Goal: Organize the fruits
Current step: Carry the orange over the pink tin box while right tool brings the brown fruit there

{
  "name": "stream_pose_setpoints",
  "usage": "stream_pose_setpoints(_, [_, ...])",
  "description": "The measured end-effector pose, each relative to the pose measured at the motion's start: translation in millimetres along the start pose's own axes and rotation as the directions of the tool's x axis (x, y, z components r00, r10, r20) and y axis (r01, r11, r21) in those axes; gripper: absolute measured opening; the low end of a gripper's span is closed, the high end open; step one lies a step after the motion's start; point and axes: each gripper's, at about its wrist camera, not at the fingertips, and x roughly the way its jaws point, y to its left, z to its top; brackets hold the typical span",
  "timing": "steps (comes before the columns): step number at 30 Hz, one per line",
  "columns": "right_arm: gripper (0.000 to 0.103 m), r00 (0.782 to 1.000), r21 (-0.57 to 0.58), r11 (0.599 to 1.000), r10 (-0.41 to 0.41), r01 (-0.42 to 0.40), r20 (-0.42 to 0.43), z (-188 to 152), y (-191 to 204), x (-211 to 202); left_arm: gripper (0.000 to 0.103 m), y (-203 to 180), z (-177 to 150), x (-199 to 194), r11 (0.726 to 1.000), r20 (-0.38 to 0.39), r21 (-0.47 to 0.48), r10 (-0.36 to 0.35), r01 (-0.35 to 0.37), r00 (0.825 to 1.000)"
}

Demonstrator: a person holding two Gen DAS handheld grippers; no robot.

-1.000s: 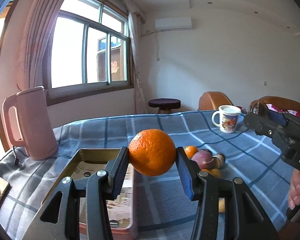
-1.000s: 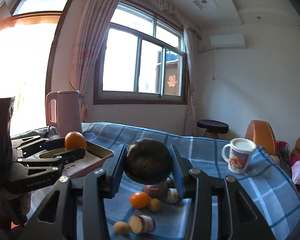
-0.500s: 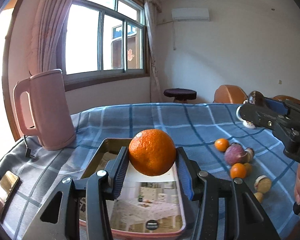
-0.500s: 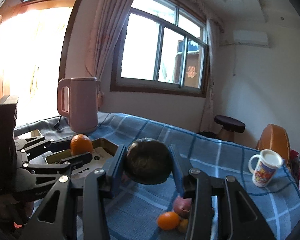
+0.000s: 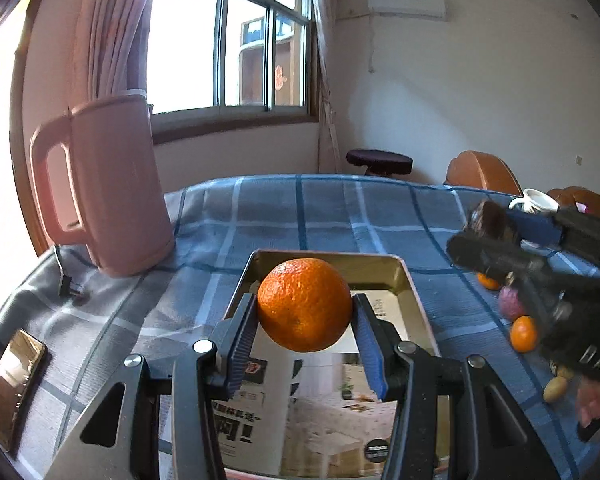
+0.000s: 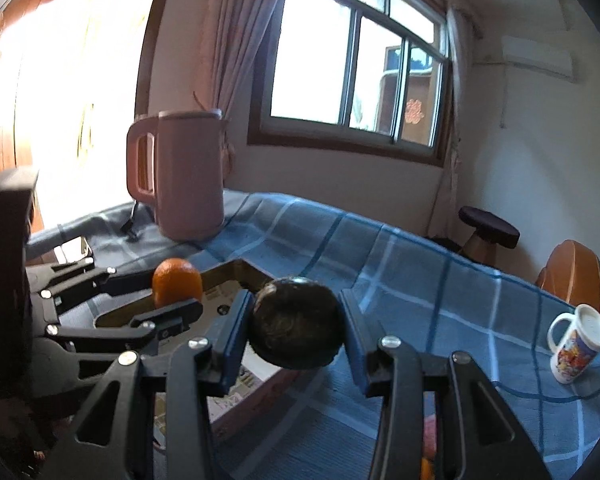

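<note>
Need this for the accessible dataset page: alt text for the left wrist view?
The left gripper holds an orange above a metal tray lined with paper, on a blue plaid cloth. A pink kettle stands at left; the right gripper, blurred, carries a dark fruit at right.

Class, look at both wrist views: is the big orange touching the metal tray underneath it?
Apart. In the right wrist view the orange hangs clamped in the left gripper, above the tray, whose paper lining shows beneath it.
</note>
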Motion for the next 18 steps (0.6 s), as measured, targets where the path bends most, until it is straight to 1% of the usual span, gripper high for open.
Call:
stream_pose_setpoints(3, [0.046,0.999,0.004,1.000,0.018,-0.018,-0.037,-1.7,5.9,15.8,0.049,6.4,-0.2,6.9,1.000,-0.022,0.005,0.018,-0.018,1.000])
stream_pose_setpoints(8, [0.046,0.995,0.013,0.999,0.037,-0.036,-0.088,-4.5,11.1,37.8,0.049,14.0,-1.0,16.4,1.000,-0.057,0.004,0.024,-0.024,0.998])
stream_pose_setpoints(18, [0.046,0.990,0.001,0.999,0.034,-0.034,-0.137,-5.2,21.3,57.4,0.049,22.3,-2.1,26.0,0.999,-0.086,0.001,0.032,-0.032,0.996])
